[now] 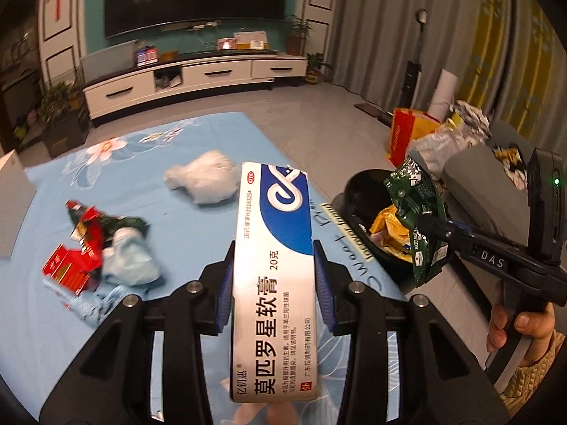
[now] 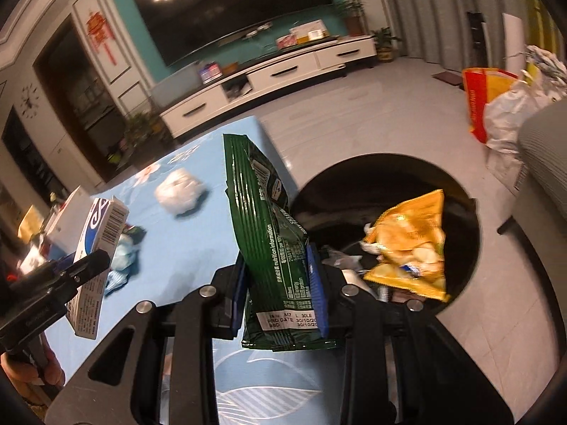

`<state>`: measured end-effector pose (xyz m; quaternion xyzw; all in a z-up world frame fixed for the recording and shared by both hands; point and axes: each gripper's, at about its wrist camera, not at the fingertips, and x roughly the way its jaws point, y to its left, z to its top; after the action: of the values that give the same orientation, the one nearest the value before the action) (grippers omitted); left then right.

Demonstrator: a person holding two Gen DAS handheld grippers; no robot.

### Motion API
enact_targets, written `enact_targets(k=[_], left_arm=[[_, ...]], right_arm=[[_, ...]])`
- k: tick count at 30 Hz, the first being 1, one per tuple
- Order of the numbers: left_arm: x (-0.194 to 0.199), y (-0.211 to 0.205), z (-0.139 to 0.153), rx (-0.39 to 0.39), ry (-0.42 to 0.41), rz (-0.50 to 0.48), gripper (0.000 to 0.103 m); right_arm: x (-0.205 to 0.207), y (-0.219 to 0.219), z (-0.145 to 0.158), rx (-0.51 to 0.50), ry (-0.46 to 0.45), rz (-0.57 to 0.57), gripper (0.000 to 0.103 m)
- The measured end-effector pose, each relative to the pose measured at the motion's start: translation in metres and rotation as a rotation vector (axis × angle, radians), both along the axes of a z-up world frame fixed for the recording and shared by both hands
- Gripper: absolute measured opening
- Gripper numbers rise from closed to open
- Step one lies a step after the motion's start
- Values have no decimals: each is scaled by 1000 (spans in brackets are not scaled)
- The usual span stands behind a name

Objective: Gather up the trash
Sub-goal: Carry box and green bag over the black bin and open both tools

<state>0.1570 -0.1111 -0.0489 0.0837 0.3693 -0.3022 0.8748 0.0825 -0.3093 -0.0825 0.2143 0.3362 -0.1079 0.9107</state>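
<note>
Green wrapper in right gripper beside bin; left gripper level, clamping box

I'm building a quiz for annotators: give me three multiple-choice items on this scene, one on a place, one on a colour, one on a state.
1. Where does the yellow snack bag lie?
A. on the blue cloth
B. in the black trash bin
C. on the TV cabinet

2. What colour is the wrapper in the right gripper?
A. green
B. red
C. white

3. What is the left gripper doing?
A. open, empty
B. shut on the ointment box
C. shut on a tissue

Answers: 1 B, it rests inside the bin's rim. 2 A, dark green foil. 3 B, pads clamp the box's sides.
</note>
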Motion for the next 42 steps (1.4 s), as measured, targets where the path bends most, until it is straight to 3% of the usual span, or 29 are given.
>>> enact_targets(k=[16,25,34,37,39,42], left_arm=[[-10,-104,0,72,-67,-180,40],[7,-155,-16,44,-18,-255,40],[20,-185,-46,86,22,-255,41],[21,-186,-48,87,25,-252,50],[21,-186,-47,87,22,-247,56],[20,-183,-44,80,15,-242,63]], right_arm=[[-31,-65,-11,56,-46,-142,32],[-30,-94,-23,104,-39,-204,32],[-19,-99,-35,113,3,-214,34],[-18,-99,-36,119,11,-216,39],[-17,-98,-35,119,13,-220,47],[-19,-97,-32,123,4,-223,49]])
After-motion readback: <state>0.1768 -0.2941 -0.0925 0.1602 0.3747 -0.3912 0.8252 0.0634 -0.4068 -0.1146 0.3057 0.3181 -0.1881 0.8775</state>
